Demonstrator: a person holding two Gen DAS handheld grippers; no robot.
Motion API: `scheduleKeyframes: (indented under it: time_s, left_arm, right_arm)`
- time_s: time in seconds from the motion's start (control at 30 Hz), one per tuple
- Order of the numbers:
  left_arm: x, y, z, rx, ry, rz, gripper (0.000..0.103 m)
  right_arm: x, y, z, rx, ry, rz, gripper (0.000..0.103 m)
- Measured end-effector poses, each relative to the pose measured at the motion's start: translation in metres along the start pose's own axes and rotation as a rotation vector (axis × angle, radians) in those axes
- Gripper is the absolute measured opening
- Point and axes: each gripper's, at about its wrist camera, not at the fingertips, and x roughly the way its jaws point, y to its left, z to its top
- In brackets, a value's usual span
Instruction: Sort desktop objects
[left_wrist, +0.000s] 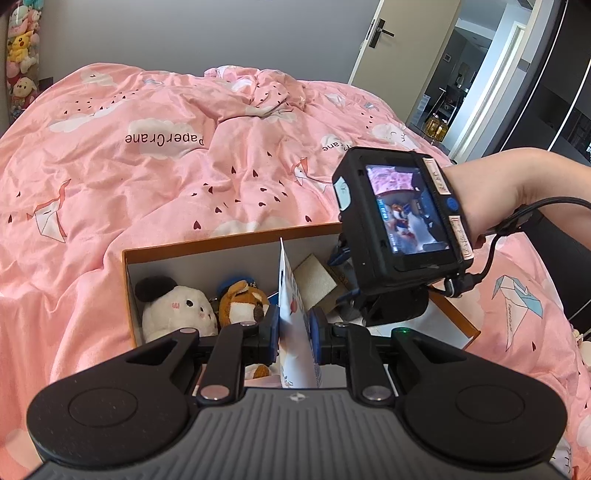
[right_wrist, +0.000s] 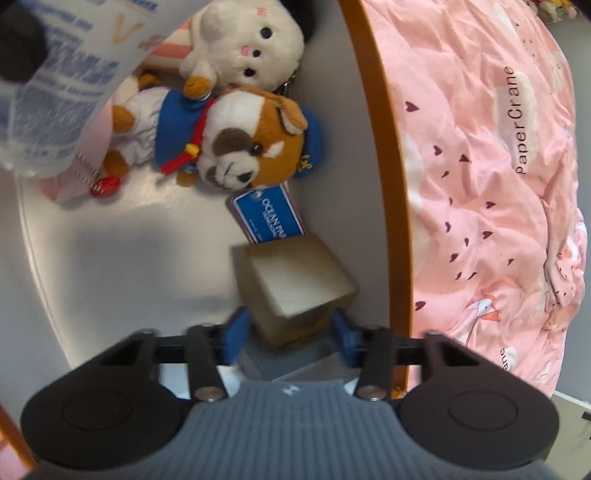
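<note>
— Orange-rimmed box (left_wrist: 229, 242): what's inside?
— Left gripper (left_wrist: 293, 330) pinches a printed packet (left_wrist: 295, 332) upright inside it; right gripper (right_wrist: 291, 332), fingers parted, straddles a tan cube (right_wrist: 295, 284) beside the dog plush (right_wrist: 221, 147).

My left wrist camera sits low behind my left gripper (left_wrist: 293, 332), facing level across the orange-rimmed box (left_wrist: 229, 246) toward the pink duvet (left_wrist: 184, 147) and the door (left_wrist: 402, 48) beyond it. The box lies close below, its near part cut off by the gripper body. My right wrist camera looks steeply down into the same box (right_wrist: 384, 184) from very near, the duvet (right_wrist: 498, 184) lying outside its rim. Both views share the box interior: the white plush (left_wrist: 173, 310) (right_wrist: 247, 40), the brown dog plush (left_wrist: 242, 306) (right_wrist: 236, 144) and the tan cube (left_wrist: 314, 280) (right_wrist: 295, 288).
</note>
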Motion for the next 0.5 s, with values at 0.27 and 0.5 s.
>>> scheduleKeyframes:
  time_s: [0.27,0.5]
  left_arm:
    - [0.000,-0.002,-0.001,0.004,0.004,-0.006,0.019]
    - [-0.001,0.000,-0.001,0.008,0.015,-0.001,0.019]
  right_arm:
    - [-0.007,-0.005,0.000,0.043,-0.071,0.023,0.056]
    - [-0.002,0.024,0.004,-0.115,-0.118,-0.012,0.056]
